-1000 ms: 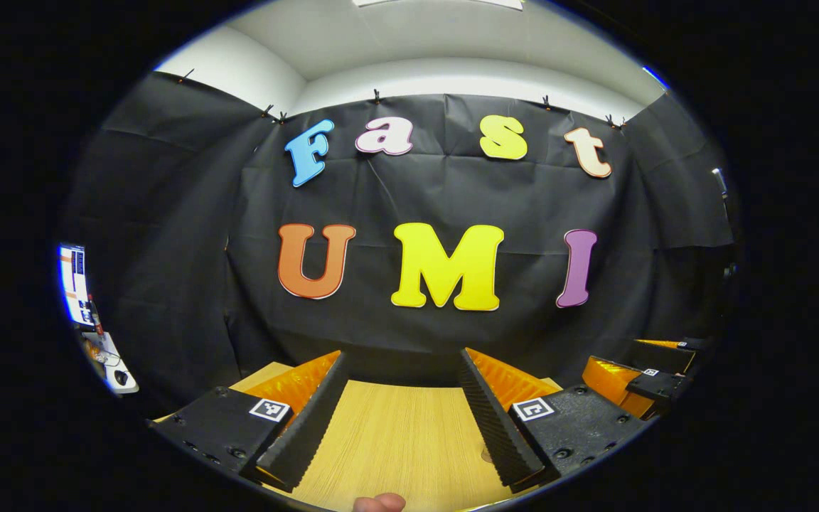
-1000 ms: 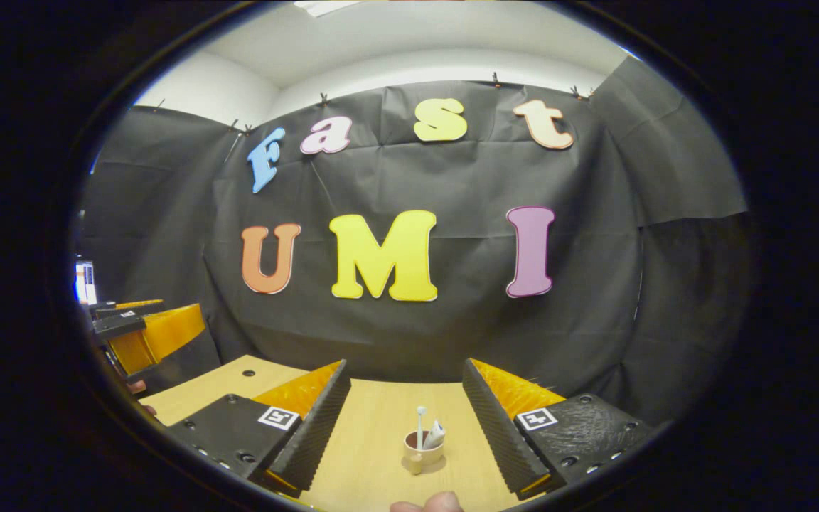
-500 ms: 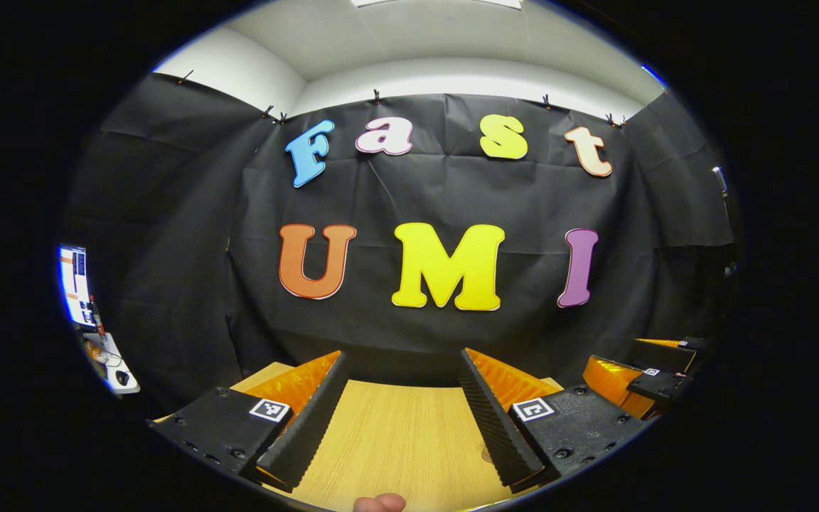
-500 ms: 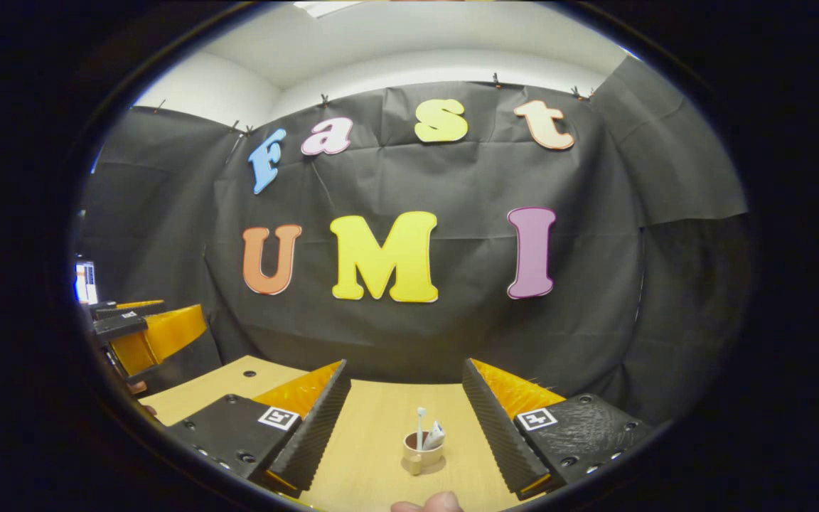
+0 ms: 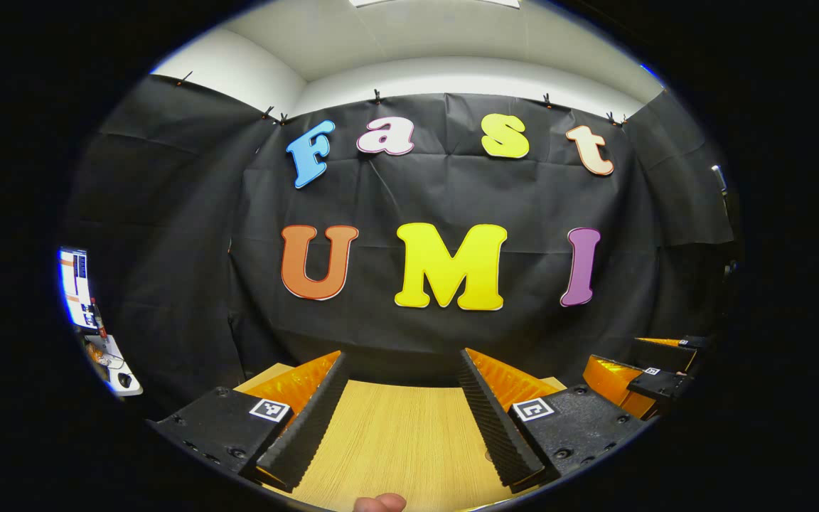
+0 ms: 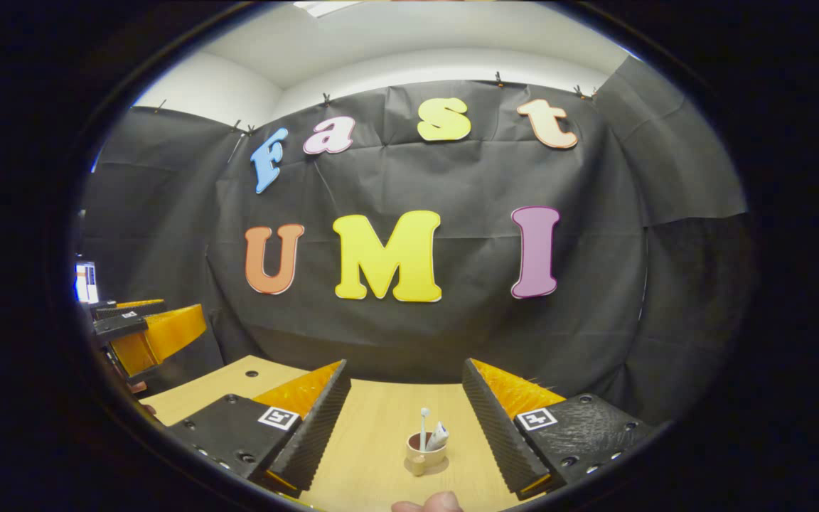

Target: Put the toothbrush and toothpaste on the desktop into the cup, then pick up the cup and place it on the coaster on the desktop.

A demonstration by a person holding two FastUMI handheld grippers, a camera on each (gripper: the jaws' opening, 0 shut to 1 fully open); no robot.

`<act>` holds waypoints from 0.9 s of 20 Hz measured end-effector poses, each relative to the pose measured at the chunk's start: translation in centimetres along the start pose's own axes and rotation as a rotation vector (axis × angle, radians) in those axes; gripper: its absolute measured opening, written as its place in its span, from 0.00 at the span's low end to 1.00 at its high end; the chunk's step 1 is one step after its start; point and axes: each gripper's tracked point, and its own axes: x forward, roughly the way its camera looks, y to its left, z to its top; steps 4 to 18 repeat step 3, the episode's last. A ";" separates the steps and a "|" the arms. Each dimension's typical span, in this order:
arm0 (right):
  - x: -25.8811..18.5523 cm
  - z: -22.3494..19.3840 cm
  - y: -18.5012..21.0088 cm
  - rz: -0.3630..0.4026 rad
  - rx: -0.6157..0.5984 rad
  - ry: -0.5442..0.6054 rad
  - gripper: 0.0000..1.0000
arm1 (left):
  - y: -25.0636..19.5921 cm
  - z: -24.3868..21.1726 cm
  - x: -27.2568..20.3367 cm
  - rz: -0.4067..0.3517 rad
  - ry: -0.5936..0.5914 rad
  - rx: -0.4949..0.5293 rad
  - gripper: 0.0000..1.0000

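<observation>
Black-cloth booth, white wall and ceiling above it, light wood-grain desktop (image 6: 374,427) below.

Right gripper (image 6: 404,427): fingers spread wide, released, gripping nothing. Between them, on the desktop, stands the small tan cup with a stubby handle (image 6: 425,452), touching neither finger. The white toothbrush (image 6: 423,427) stands upright in it, and the white toothpaste tube (image 6: 439,436) leans to its right. Coaster under the cup: cannot tell. A fingertip of the holding hand (image 6: 427,504) shows at the near edge. Each finger block carries a square black-and-white marker tag (image 6: 278,417); no readable text on it.

Left gripper (image 5: 399,405): fingers likewise wide apart, released, bare desktop between them. The same marker tags sit on its blocks. In the right gripper view it sits far left (image 6: 146,331), off the desktop edge; the right gripper shows far right in the left gripper view (image 5: 637,380).

Lit monitor (image 5: 74,286) at far left.
</observation>
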 end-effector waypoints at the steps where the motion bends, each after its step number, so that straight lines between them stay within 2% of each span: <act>1: 0.0 0.2 -0.1 0.001 0.001 -0.002 0.97 | -0.1 0.1 0.1 0.000 -0.003 0.002 0.98; 18: 0.1 0.3 0.0 0.003 0.002 -0.006 0.97 | -0.1 0.3 0.2 0.000 -0.010 0.007 0.98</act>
